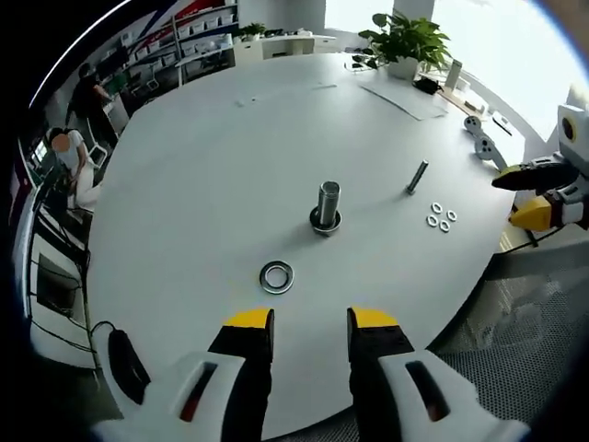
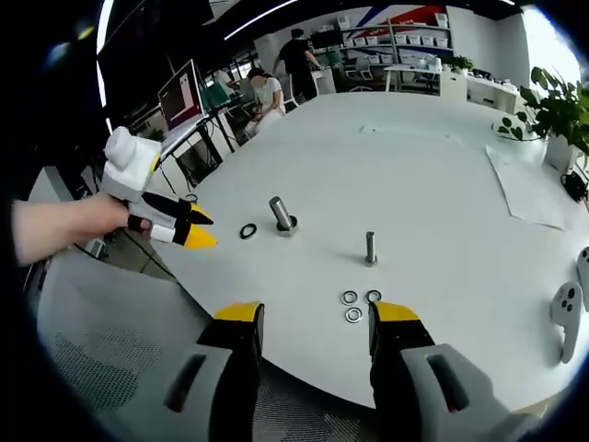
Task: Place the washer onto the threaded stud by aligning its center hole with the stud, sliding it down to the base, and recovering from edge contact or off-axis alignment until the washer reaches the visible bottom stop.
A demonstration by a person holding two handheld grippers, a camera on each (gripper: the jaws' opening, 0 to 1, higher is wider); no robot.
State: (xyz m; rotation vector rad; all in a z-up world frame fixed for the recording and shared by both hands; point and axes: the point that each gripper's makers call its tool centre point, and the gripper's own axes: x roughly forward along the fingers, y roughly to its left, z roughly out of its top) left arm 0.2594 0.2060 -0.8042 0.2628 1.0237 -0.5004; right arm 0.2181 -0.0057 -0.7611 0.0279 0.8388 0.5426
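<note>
A thick threaded stud (image 1: 328,204) (image 2: 281,213) stands upright on the white table, on a wider base. A large steel washer (image 1: 276,276) (image 2: 248,231) lies flat on the table a short way from it, touching nothing. My left gripper (image 1: 311,319) hovers near the table edge behind the washer, jaws open and empty; a hand holds it at the left of the right gripper view (image 2: 197,229). My right gripper (image 2: 318,313) is open and empty at another side of the table, and it enters the left gripper view from the right (image 1: 517,197).
A thinner bolt (image 1: 417,177) (image 2: 370,249) stands near three small washers (image 1: 442,217) (image 2: 357,303). Two white controllers (image 2: 566,313), a sheet of paper (image 2: 529,189) and a potted plant (image 1: 403,41) sit further along the table. People stand by desks beyond the table.
</note>
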